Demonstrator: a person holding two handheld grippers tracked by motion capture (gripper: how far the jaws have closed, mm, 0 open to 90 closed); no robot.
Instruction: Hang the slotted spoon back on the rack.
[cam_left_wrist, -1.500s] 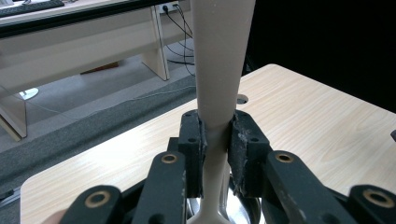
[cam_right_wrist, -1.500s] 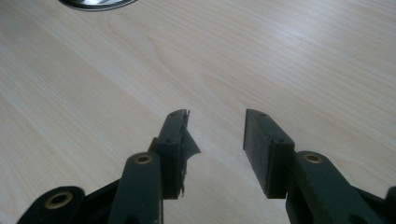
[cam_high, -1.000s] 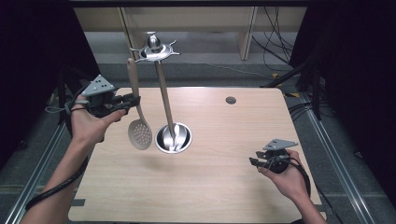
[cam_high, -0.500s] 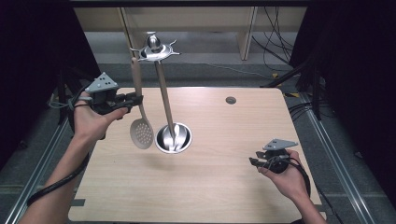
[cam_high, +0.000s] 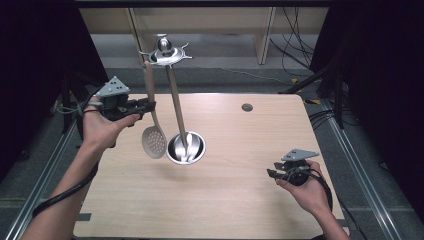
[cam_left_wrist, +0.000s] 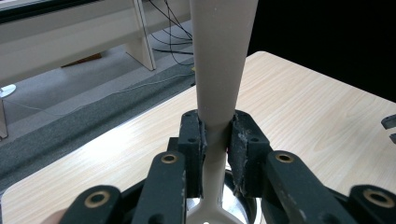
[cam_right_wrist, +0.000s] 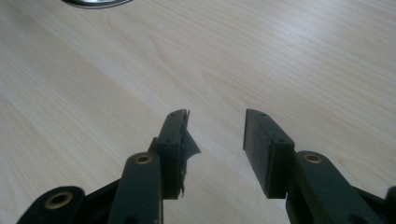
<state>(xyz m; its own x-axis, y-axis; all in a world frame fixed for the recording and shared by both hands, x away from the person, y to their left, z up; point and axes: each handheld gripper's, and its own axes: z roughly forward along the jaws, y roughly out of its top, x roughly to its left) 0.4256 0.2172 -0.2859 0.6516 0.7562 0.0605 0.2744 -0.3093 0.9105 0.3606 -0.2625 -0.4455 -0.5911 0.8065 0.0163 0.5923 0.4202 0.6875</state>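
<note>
The right gripper rests low over the table, jaws spread, holding nothing. Farther off, we see the left gripper pinching the slotted spoon mid-handle; its long axis is near vertical, head down, beside the stand.

Evenly lit from above, table bright, surroundings falling to black. Soft shadows under the hands. Glare on the steel stand base. Close jaws slightly soft in both gripper views, wood grain sharp beyond
</note>
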